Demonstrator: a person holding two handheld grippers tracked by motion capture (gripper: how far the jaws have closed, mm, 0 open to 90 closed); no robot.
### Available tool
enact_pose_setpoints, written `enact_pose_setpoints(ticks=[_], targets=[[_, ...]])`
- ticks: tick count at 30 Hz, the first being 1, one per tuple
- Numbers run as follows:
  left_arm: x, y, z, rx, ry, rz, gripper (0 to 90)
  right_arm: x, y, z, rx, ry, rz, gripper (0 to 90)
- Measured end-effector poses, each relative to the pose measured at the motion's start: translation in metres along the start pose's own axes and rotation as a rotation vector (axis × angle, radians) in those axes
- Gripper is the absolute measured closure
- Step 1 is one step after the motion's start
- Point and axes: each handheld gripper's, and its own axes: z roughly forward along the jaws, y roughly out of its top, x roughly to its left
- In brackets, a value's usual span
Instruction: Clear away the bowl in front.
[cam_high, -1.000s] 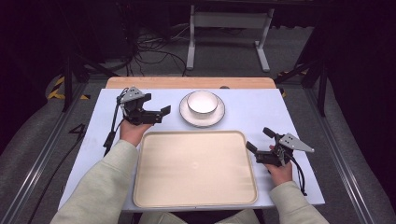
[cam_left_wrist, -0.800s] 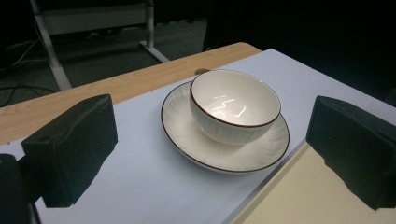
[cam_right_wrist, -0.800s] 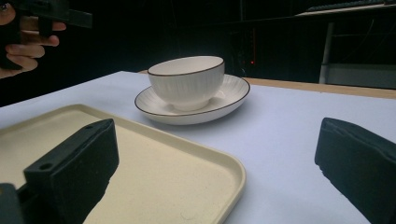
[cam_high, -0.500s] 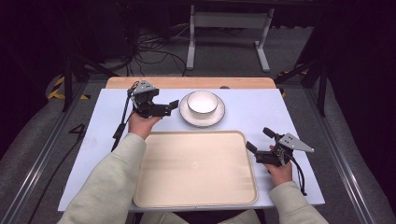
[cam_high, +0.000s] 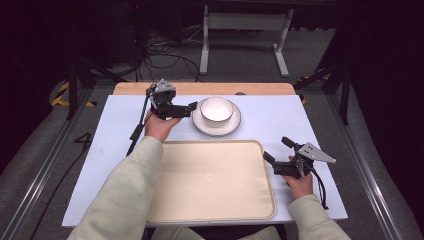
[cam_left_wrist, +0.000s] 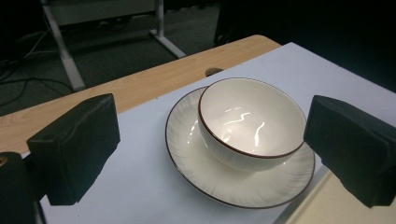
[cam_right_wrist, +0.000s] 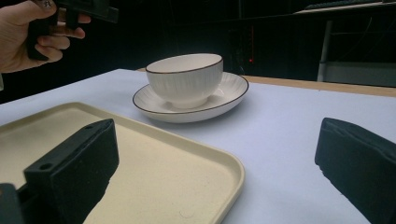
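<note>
Since the earlier frame, left gripper (cam_high: 192, 108) moved in beside bowl (cam_high: 217, 109), jaws wide open, holding nothing; should straddle the rim squarely before closing.

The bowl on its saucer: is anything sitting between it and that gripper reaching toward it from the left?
Nothing visible does. The left gripper hangs open just beside the bowl, which sits on the saucer. In the left gripper view only bare table lies between the jaws and the dishes.
</note>
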Motion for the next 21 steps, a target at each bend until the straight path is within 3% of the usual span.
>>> enact_pose_setpoints(ticks=[7, 9, 11, 18, 21], targets=[[-0.001, 0.009, 0.014, 0.050, 0.013, 0.007, 10.1, 0.000, 0.000, 0.000, 0.001, -0.002, 0.004, 0.1], [-0.005, 0.011, 0.021, 0.093, 0.019, 0.024, 8.1, 0.000, 0.000, 0.000, 0.004, -0.003, 0.001, 0.1], [-0.009, 0.013, 0.025, 0.101, 0.024, 0.045, 8.1, 0.000, 0.000, 0.000, 0.004, -0.002, 0.003, 0.1], [-0.014, 0.020, 0.039, 0.147, 0.048, 0.033, 11.5, -0.001, 0.000, 0.000, 0.004, 0.005, 0.013, 0.1], [-0.010, 0.023, 0.042, 0.149, 0.043, -0.005, 13.4, -0.001, 0.000, 0.000, 0.001, 0.011, 0.023, 0.1]])
